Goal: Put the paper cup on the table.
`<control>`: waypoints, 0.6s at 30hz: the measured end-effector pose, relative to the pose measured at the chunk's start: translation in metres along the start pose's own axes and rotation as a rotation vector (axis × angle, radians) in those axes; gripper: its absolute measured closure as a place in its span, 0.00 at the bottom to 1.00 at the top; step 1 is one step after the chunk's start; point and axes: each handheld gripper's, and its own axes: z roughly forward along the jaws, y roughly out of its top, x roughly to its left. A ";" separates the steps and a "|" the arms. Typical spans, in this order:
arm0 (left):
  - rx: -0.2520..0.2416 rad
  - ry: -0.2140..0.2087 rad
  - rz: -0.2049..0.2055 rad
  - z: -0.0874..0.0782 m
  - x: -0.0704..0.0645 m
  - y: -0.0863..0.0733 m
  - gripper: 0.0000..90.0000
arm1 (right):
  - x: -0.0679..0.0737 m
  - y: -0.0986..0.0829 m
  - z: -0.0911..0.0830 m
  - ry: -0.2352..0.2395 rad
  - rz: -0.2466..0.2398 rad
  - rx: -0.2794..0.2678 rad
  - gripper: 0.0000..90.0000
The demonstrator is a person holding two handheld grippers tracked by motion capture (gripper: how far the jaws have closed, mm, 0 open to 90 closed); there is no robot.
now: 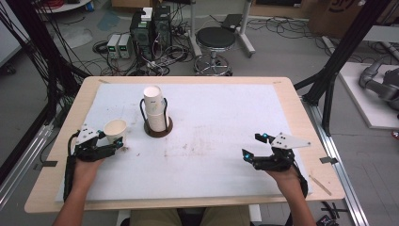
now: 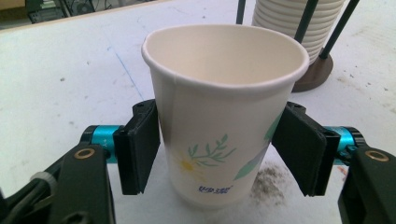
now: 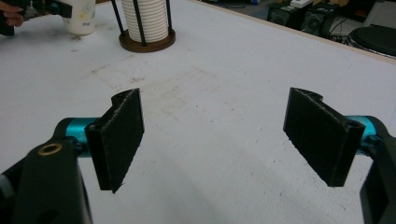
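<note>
- High view: the paper cup [image 1: 115, 130] is standing upright on the white mat [image 1: 221, 117], mouth facing up and long axis vertical, near the mat's left edge. The left gripper [image 1: 113, 143] is sitting around the cup's lower part. The stack of cups [image 1: 155, 110] in its wire holder [image 1: 158, 127] is standing just to the cup's right, apart from it. The right gripper [image 1: 256, 147] is resting well apart near the mat's right front, jaws spread, with broad bare mat lying between the two hands.
- Left gripper view: the cup [image 2: 224, 112] is standing between the left gripper's [image 2: 219, 149] pads. The left pad [image 2: 140, 144] is touching or nearly touching the wall; the right pad [image 2: 301, 147] is meeting the cup only along its far edge, so I cannot tell whether it is gripping. A leaf-and-flower print is facing the camera, and a grey smudge [image 2: 268, 179] is marking the mat beside the base.
- Right gripper view: the right gripper's [image 3: 212, 140] jaws are standing wide apart over bare, scuffed mat. Far off at upper left, the cup [image 3: 83, 17] and the holder's brown base [image 3: 147, 42] are showing.
</note>
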 end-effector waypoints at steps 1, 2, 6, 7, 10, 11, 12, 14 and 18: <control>0.007 -0.003 -0.001 0.000 0.000 -0.001 0.36 | 0.000 0.000 0.000 0.000 0.000 0.000 0.23; 0.020 -0.003 -0.001 -0.001 0.000 -0.001 0.36 | 0.000 0.000 0.000 -0.002 -0.001 0.001 0.23; 0.055 -0.007 -0.003 -0.001 -0.004 -0.004 0.33 | 0.001 0.001 0.000 0.005 -0.001 0.000 0.23; 0.056 -0.003 -0.013 -0.002 -0.005 -0.004 0.32 | 0.001 0.001 0.000 0.001 -0.007 -0.003 0.23; 0.042 0.009 -0.042 -0.007 -0.007 -0.002 0.20 | 0.000 0.001 -0.001 0.000 -0.004 -0.006 0.23; 0.035 0.007 -0.048 -0.010 -0.008 -0.001 0.20 | 0.000 0.001 -0.001 0.000 -0.004 -0.006 0.23; 0.029 0.003 -0.045 -0.013 -0.009 -0.001 0.20 | 0.000 0.001 -0.002 0.000 -0.002 -0.004 0.23; 0.014 -0.007 -0.037 -0.020 -0.010 0.000 0.19 | -0.001 0.001 -0.002 -0.002 -0.003 -0.005 0.23; -0.046 0.004 -0.041 -0.035 -0.009 0.002 0.19 | -0.002 0.000 -0.003 -0.003 0.005 -0.003 0.23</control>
